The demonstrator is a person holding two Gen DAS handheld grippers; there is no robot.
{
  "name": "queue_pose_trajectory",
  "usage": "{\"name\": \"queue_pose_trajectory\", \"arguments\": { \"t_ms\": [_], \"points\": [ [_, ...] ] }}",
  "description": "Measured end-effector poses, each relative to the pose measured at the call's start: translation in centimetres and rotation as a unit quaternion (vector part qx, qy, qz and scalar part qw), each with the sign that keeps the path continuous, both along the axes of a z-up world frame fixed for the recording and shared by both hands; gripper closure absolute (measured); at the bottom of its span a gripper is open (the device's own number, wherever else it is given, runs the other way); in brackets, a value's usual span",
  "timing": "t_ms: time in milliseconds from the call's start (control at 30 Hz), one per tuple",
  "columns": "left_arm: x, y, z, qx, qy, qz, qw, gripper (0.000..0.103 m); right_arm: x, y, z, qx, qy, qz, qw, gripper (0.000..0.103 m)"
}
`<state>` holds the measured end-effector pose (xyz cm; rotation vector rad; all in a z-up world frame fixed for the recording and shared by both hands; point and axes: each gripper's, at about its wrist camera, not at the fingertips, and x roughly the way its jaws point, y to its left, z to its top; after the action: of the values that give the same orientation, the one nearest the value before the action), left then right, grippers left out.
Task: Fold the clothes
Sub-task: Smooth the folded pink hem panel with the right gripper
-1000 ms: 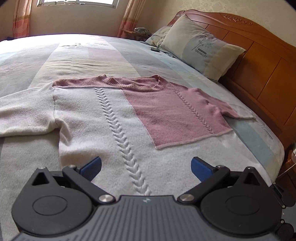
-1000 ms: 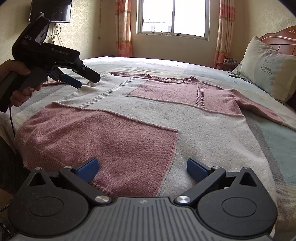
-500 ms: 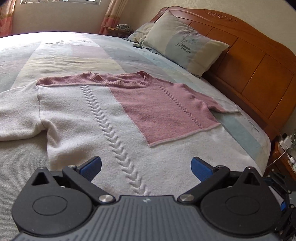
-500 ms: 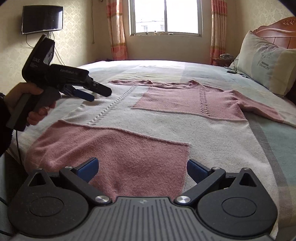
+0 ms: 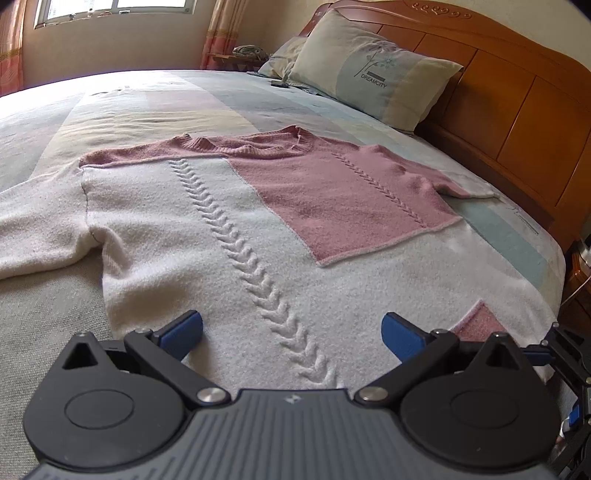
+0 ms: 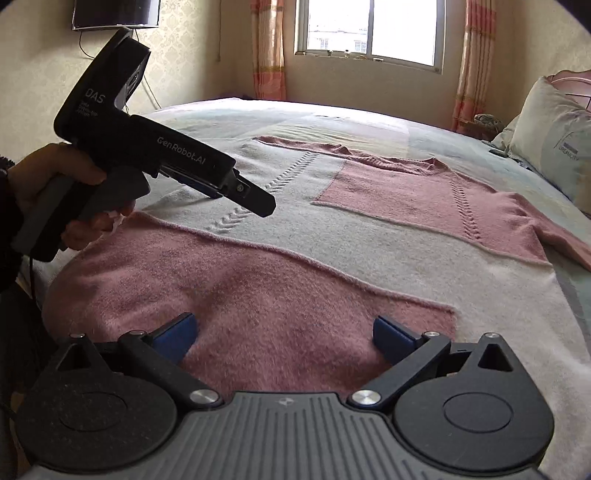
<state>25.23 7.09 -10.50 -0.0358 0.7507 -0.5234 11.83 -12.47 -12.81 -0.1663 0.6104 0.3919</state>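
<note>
A pink and cream knit sweater (image 5: 258, 206) lies flat, face up, on the bed, neck towards the far side. Its cream sleeve (image 5: 33, 232) stretches out to the left. My left gripper (image 5: 291, 334) is open over the cream hem, with nothing between its blue pads. In the right wrist view the same sweater (image 6: 369, 236) fills the bed, and my right gripper (image 6: 282, 334) stands open above its pink lower patch. The left gripper (image 6: 240, 194) also shows there, held by a hand (image 6: 51, 177) just above the cream part.
The bed (image 5: 155, 107) carries a striped pastel cover. Pillows (image 5: 373, 77) lean on the wooden headboard (image 5: 517, 96) at the right. A nightstand (image 5: 236, 59) and window (image 6: 369, 29) are beyond. The bed's right edge (image 5: 554, 266) drops off near cables.
The left gripper has come down and in over the sweater's hem, nearer the right gripper. The right gripper has lowered towards the pink patch. Both stay open.
</note>
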Motion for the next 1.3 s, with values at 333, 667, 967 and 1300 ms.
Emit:
{"name": "queue_pose_trajectory", "arguments": {
  "t_ms": [333, 667, 967, 1300],
  "points": [
    [-0.3, 0.0, 0.0, 0.007, -0.004, -0.005, 1.0000, 0.001, 1.8, -5.3, 2.9, -0.015, -0.017, -0.131, 0.991, 0.000],
    [-0.1, 0.4, 0.0, -0.007, 0.002, -0.006, 1.0000, 0.001, 0.1, -12.9, 0.9, 0.019, 0.081, -0.253, 0.964, 0.000],
    [-0.2, 0.4, 0.0, -0.004, 0.000, -0.010, 0.9999, 0.001, 1.1, -10.2, 3.1, 0.026, 0.090, -0.225, 0.970, 0.000],
    [-0.3, 1.2, 0.5, -0.023, 0.013, -0.019, 0.9995, 0.001, 1.3, -6.8, 2.6, -0.015, 0.082, -0.182, 0.980, 0.000]
  ]
}}
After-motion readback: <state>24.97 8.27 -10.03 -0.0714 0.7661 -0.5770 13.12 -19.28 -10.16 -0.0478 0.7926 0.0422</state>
